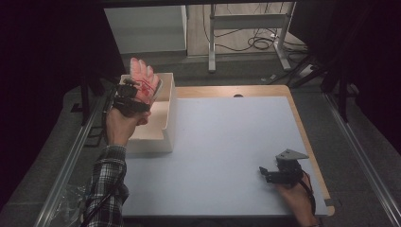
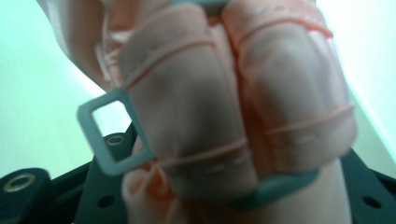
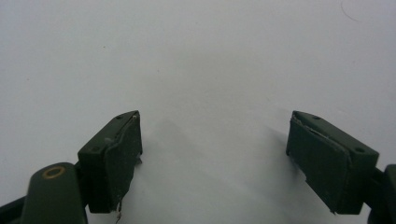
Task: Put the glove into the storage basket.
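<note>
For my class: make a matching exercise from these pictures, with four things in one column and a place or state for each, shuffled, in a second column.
Things:
1. pink glove
2. right gripper
3. white box
4. left gripper

States:
A. open, low over the table, holding nothing
B. raised above the box, shut on the glove
C. fingers pointing up, clamped
D. standing at the table's left edge

Pairs: 1-C, 2-A, 3-D, 4-B

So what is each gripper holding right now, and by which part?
The left gripper holds a pink glove over the white box, gripped near the cuff, fingers pointing up. The right gripper is open over the table, holding nothing.
</note>
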A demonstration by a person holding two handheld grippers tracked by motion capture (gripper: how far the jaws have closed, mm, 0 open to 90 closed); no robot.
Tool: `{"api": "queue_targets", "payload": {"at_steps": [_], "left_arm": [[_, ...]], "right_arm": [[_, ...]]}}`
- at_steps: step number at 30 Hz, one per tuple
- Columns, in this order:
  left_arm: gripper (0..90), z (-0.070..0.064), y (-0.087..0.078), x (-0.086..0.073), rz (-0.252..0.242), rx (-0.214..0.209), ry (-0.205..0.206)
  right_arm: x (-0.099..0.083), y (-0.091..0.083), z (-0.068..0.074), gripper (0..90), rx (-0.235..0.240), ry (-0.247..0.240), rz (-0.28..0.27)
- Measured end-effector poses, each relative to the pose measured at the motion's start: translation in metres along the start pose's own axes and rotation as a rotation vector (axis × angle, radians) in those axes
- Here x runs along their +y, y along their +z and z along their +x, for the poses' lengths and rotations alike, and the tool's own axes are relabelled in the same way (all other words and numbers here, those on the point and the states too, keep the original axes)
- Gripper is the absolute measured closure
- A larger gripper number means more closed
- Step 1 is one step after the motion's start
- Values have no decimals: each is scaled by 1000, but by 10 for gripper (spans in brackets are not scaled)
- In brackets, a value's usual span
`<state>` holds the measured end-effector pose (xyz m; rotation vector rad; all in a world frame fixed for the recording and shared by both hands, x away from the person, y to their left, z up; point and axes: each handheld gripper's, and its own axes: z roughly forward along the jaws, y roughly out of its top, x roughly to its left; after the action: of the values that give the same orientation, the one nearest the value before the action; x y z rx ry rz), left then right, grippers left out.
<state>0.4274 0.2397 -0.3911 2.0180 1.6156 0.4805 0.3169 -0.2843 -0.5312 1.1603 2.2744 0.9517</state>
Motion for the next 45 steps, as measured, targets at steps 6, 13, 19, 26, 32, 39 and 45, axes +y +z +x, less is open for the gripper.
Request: {"api": "queue_targets", "payload": {"at_steps": [6,13,19,26,32,39,45], "left_arm": [[483,-2,25,-3,21,-3,-1],[477,-7,56,-1,46,3,9],[465,-12,79,4,64,36,8],[455,-16,93,6,92,55,5],[450,-20,97,4,115,61,10],[443,-30,106,1,179,78,39],[361,-28,110,4,210,54,24]], "right_arm": [[0,0,0,185,0,0,0],[0,0,0,185,0,0,0],[0,0,0,185,1,0,0],[0,0,0,185,1,0,0],[0,0,0,185,1,0,0],[0,0,0,185,1,0,0],[0,0,0,185,1,0,0]]}}
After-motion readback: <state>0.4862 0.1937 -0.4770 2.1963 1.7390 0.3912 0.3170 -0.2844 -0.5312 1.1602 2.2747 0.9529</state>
